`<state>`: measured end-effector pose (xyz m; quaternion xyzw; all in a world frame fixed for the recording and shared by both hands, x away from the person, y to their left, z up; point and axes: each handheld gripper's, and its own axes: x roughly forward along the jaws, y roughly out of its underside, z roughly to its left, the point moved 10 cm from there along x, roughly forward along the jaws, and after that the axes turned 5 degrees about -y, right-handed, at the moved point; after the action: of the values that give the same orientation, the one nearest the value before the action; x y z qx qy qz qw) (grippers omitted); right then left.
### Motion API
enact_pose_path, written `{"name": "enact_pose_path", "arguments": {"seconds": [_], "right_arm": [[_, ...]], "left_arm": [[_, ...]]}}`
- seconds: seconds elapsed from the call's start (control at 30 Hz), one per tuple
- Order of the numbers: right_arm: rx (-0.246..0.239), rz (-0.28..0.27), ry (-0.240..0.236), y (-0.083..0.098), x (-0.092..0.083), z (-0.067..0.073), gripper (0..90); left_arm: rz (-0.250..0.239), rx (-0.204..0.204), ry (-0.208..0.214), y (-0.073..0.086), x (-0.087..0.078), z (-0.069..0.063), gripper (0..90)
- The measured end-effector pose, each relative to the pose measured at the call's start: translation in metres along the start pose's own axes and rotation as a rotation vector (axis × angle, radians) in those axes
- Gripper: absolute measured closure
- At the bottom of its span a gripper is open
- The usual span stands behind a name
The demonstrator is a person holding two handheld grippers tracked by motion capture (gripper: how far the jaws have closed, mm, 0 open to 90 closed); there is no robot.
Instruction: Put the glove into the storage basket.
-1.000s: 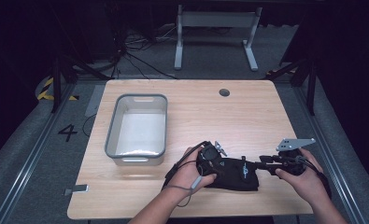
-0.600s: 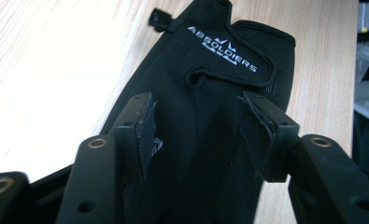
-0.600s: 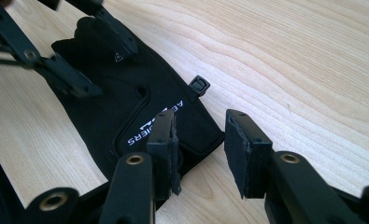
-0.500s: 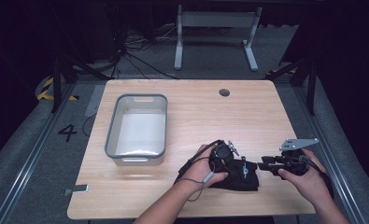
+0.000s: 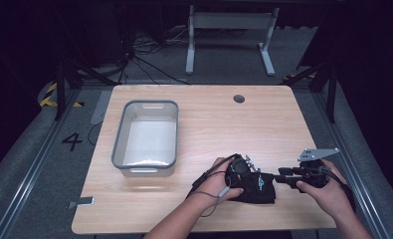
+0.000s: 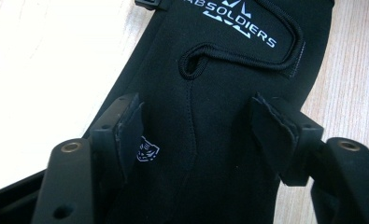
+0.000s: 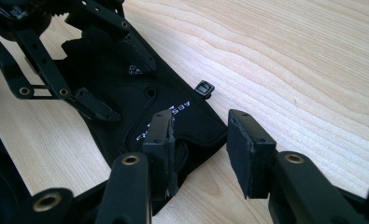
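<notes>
A black fabric glove (image 5: 257, 189) with white lettering lies flat near the table's front edge. My left gripper (image 5: 248, 178) is over its left part. In the left gripper view the glove (image 6: 219, 70) lies under and between the jaws of that gripper (image 6: 196, 126); they have just been opening and the pads do not press on it. My right gripper (image 5: 279, 175) reaches in from the right. Its jaws (image 7: 198, 135) have also just been opening, and they stand apart over the glove's (image 7: 126, 93) near corner, not gripping it. The left gripper (image 7: 119, 79) is seen beyond.
A grey plastic bin (image 5: 118, 139), with nothing in it, stands on the left half of the wooden table (image 5: 224, 124). A round cable hole (image 5: 239, 98) sits near the far edge. A small black buckle (image 7: 204, 88) lies at the glove's edge.
The left hand has slid right and down along the glove, and its jaws have opened. The right hand has stayed put, its jaws slightly wider.
</notes>
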<state>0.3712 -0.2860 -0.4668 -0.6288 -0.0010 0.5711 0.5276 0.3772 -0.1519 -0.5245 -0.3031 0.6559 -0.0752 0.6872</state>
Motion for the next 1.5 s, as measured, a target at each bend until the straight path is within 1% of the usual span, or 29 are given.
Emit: {"name": "enact_pose_path", "arguments": {"seconds": [0.07,0.17,0.2,0.27,0.3,0.4,0.57,0.7,0.73,0.8,0.83,0.87,0.9,0.93,0.97,1.07,1.1,1.13,1.23,1.37,1.43,1.47,1.5], "right_arm": [[-0.003,-0.001,-0.004,0.0,0.0,0.001,61.9],[0.0,0.006,-0.012,0.001,0.001,0.002,61.9],[0.001,0.006,-0.013,0.001,0.001,0.002,61.9],[0.001,0.007,-0.015,0.001,0.001,0.002,61.8],[0.002,0.008,-0.015,0.001,0.002,0.003,61.8],[0.001,0.009,-0.016,0.001,0.003,0.003,61.8],[-0.001,0.008,-0.018,0.001,0.003,0.003,61.8],[0.006,0.007,-0.022,0.001,0.003,0.004,61.8],[0.011,0.0,-0.044,0.0,0.003,0.007,61.8],[0.01,-0.004,-0.05,-0.001,0.002,0.008,61.9],[0.009,-0.009,-0.053,-0.002,0.002,0.008,61.9],[0.009,-0.011,-0.053,-0.002,0.001,0.008,61.9],[0.009,-0.011,-0.053,-0.002,0.001,0.008,61.9],[0.008,-0.01,-0.052,-0.002,0.001,0.007,62.0],[0.011,-0.01,-0.052,-0.001,0.0,0.007,62.2],[0.014,-0.012,-0.05,0.0,0.0,0.007,62.5],[0.013,-0.012,-0.048,0.0,-0.001,0.006,62.7],[0.012,-0.012,-0.047,0.0,-0.001,0.006,62.7],[0.015,-0.013,-0.049,0.0,-0.001,0.005,62.8],[0.017,-0.015,-0.045,0.0,-0.002,0.004,62.8],[0.02,-0.017,-0.045,0.001,-0.003,0.002,62.8],[0.021,-0.019,-0.046,0.001,-0.004,0.002,62.8],[0.021,-0.019,-0.046,0.001,-0.004,0.002,62.8]], "left_arm": [[-0.009,0.006,-0.005,0.0,0.001,0.0,32.0],[-0.004,0.024,-0.019,0.001,0.003,-0.001,32.0],[-0.001,0.026,-0.025,0.001,0.003,-0.001,32.0],[-0.002,0.043,-0.046,0.001,0.004,-0.002,32.0],[0.002,0.044,-0.049,0.002,0.004,-0.002,32.1],[-0.007,0.063,-0.062,0.001,0.005,-0.001,32.2],[-0.006,0.068,-0.071,0.002,0.006,-0.002,33.1],[-0.002,0.063,-0.077,0.002,0.005,0.0,36.6],[0.01,0.06,-0.084,0.002,0.005,0.0,38.0],[0.01,0.054,-0.085,0.001,0.005,0.0,39.3],[0.01,0.054,-0.087,0.001,0.005,0.0,41.1],[0.012,0.055,-0.09,0.001,0.004,0.002,46.5],[0.01,0.059,-0.092,0.001,0.004,0.003,46.5],[0.009,0.054,-0.095,0.0,0.003,0.004,49.3],[0.015,0.047,-0.104,0.0,0.003,0.006,56.0],[0.013,0.04,-0.113,0.0,0.002,0.008,60.8],[0.021,0.021,-0.113,0.0,0.002,0.009,64.5],[0.021,0.021,-0.113,0.0,0.002,0.009,65.7],[0.021,0.002,-0.105,-0.001,0.001,0.01,68.0],[0.034,-0.039,-0.084,-0.002,-0.003,0.012,69.2],[0.031,-0.057,-0.096,-0.002,-0.005,0.014,69.2],[0.031,-0.059,-0.096,-0.003,-0.006,0.014,69.2],[0.026,-0.073,-0.09,-0.003,-0.009,0.015,69.2]]}}
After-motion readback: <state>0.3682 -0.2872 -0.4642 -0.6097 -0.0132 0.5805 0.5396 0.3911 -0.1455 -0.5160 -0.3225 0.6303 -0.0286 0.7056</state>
